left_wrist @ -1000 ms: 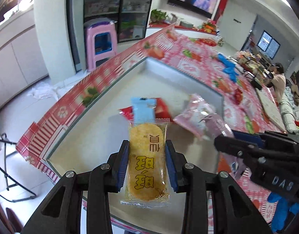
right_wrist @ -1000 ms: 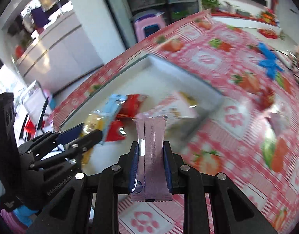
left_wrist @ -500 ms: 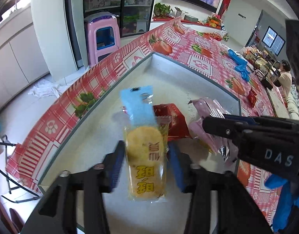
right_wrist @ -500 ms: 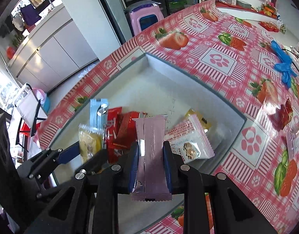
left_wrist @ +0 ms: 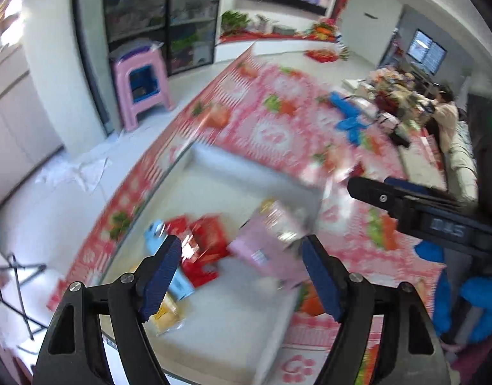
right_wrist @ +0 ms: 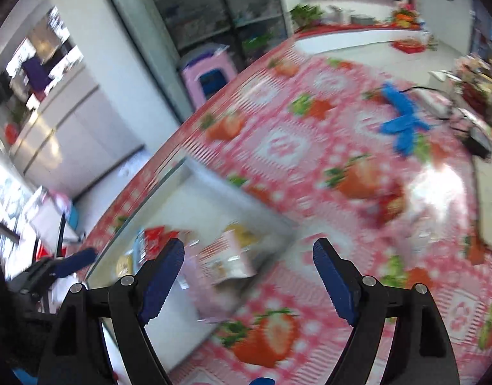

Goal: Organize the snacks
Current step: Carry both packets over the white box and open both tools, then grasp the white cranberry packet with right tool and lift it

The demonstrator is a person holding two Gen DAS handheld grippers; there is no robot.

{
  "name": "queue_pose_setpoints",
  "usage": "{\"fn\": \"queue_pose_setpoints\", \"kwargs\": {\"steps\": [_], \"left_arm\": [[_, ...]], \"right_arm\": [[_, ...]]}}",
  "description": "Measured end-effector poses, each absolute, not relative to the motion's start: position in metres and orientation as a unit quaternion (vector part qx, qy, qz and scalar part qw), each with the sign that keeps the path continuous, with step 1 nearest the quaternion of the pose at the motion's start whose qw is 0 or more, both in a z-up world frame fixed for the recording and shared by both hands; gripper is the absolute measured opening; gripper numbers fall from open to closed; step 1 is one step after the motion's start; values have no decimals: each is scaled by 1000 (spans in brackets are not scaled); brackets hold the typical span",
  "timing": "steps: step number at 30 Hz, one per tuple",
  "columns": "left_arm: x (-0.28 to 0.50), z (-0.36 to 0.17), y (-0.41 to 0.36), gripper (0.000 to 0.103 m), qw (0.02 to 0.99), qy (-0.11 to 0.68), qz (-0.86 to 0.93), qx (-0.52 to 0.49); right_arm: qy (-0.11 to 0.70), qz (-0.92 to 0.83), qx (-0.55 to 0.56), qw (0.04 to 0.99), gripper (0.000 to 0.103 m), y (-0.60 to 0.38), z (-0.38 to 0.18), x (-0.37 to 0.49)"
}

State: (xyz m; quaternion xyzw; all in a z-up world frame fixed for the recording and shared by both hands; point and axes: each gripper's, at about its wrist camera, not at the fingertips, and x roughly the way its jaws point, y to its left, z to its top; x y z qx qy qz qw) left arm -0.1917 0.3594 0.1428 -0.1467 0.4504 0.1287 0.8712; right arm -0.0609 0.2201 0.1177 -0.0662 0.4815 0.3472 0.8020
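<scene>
We see the yellow rice cracker pack [left_wrist: 165, 316] lying in the white tray [left_wrist: 233, 314], long axis toward 11 o'clock, half hidden behind our left gripper [left_wrist: 241, 276]. Our left gripper and right gripper [right_wrist: 249, 277] both gape wide, holding nothing. Blur smears the pink packets [left_wrist: 268, 243].

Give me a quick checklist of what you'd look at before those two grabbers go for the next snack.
1. Left gripper empty, jaws wide apart: ok.
2. Right gripper empty, jaws wide apart: ok.
3. Yellow rice-cracker packet lies inside the shallow white tray: ok.
4. Pale pink wrapped bar fully inside the tray: cannot tell, the picture is blurred.
5. More snacks waiting on the red strawberry-print tablecloth: a red packet shows, though blurred: ok.
6. Pictures sharp enough to aim: not ok, both are motion-blurred.
</scene>
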Motion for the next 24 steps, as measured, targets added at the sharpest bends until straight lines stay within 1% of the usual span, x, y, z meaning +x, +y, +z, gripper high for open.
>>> {"fn": "queue_pose_setpoints", "kwargs": {"steps": [4, 7, 9, 13, 17, 20, 23, 24], "left_arm": [[-169, 191, 339, 84, 888, 424, 88, -154], [-149, 203, 323, 88, 898, 411, 78, -137], [-131, 197, 310, 89, 897, 417, 80, -126], [-107, 156, 293, 89, 879, 452, 69, -138], [-106, 125, 288, 89, 867, 476, 72, -126], [-112, 112, 292, 89, 864, 483, 76, -119], [-118, 104, 296, 90, 863, 487, 84, -110], [-118, 103, 298, 90, 862, 487, 84, -109]], "right_arm": [[485, 277, -16, 829, 84, 161, 127, -20], [511, 210, 28, 833, 84, 119, 112, 11], [530, 177, 47, 828, 84, 101, 94, 25], [542, 140, 54, 827, 84, 87, 65, 43], [555, 126, 84, 818, 84, 89, 41, 63], [558, 126, 98, 814, 84, 104, 27, 78], [562, 111, 87, 815, 84, 124, 13, 88], [564, 108, 82, 814, 87, 130, 9, 91]]}}
